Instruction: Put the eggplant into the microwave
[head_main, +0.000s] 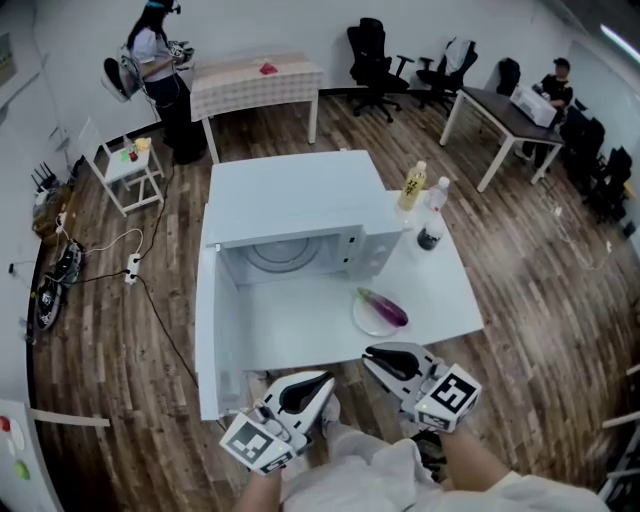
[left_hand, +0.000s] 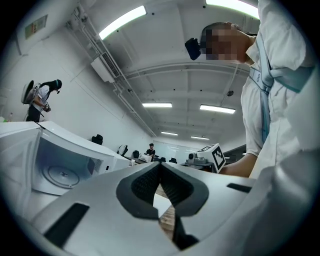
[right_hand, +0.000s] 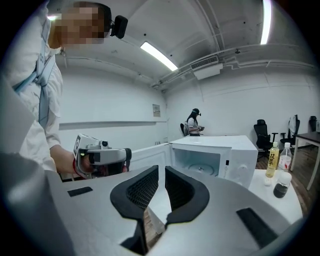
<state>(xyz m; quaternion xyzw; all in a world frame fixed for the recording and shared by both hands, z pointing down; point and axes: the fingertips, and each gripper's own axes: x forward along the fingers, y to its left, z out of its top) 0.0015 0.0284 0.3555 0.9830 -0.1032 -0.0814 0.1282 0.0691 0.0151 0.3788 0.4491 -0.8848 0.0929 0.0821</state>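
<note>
Open microwave (head_main: 290, 200), eggplant (head_main: 384, 307) on plate (head_main: 362, 318) right of it, left gripper (head_main: 322, 382) and right gripper (head_main: 372, 356) in front, both pinched closed, empty.

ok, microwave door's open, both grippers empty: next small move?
Probably open the right gripper and reach forward to the eggplant. It lies on the plate just ahead of that gripper, whose jaws are shut on nothing, and the microwave door already stands open.
</note>
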